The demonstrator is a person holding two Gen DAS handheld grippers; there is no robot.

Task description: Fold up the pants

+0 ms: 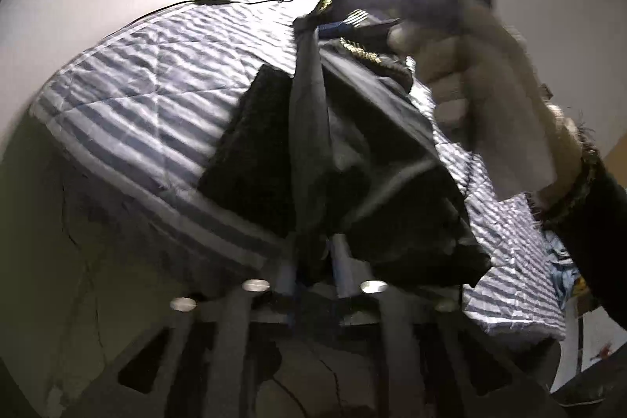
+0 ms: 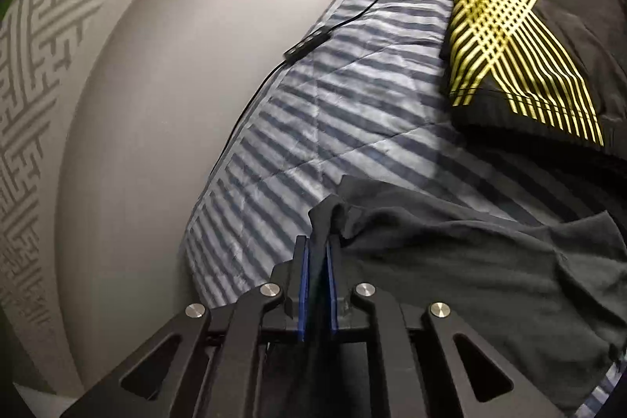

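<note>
Black pants [image 2: 450,261] on a blue-and-white striped quilt [image 2: 313,128]; black pillow [image 2: 548,46] (yellow crossed stripes).

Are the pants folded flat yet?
No. The pants lie rumpled on the striped quilt, an edge pinched in the right gripper.
</note>
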